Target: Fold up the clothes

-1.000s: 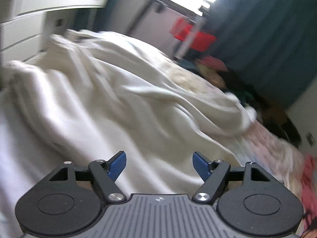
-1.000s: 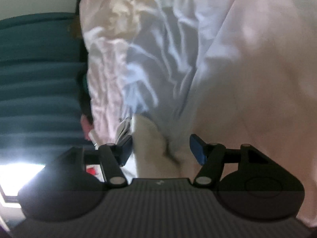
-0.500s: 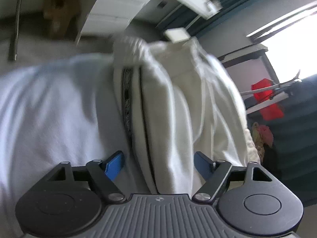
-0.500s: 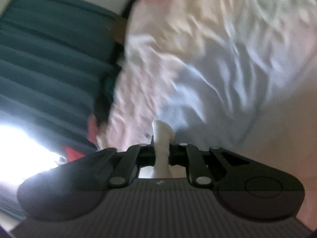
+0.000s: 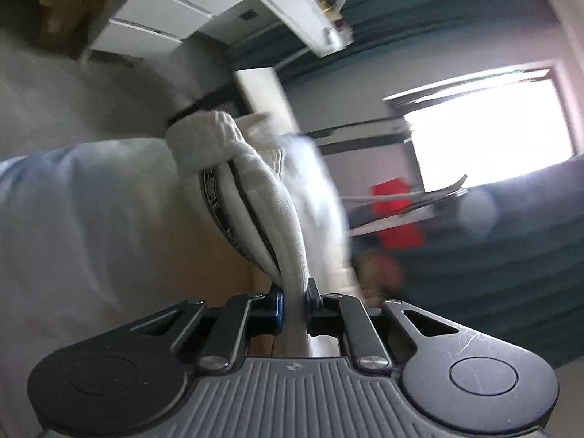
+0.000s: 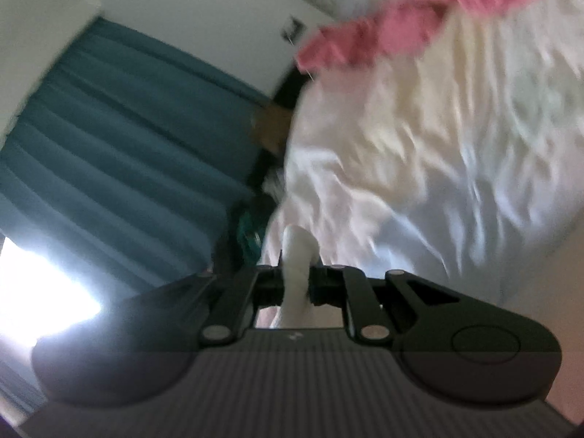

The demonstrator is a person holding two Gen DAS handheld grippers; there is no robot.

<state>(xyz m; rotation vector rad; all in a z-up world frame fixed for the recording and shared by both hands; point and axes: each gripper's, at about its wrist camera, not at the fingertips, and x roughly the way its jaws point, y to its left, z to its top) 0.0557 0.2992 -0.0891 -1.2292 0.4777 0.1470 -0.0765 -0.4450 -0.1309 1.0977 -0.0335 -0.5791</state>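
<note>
A white knit garment (image 5: 262, 189) with a ribbed edge and a dark lettered band hangs in the left wrist view. My left gripper (image 5: 294, 304) has its jaws closing, and the pads pinch a fold of that cloth. In the right wrist view my right gripper (image 6: 296, 284) is shut on a narrow bunched fold of the white garment (image 6: 297, 252), which sticks out past the fingertips. Both views are rolled and blurred. The rest of the garment between the two grippers is hidden.
A rumpled white bed sheet (image 6: 419, 168) fills the right of the right wrist view, with pink cloth (image 6: 401, 25) at its far end. A teal curtain (image 6: 127, 138) hangs at the left. White drawers (image 5: 175, 11), a bright window (image 5: 492, 135) and a red object (image 5: 398, 215) stand beyond the left gripper.
Both grippers went from open to shut on folds of the white garment, the right one first. Each view has rolled, and the right gripper has lifted the cloth off the bed.
</note>
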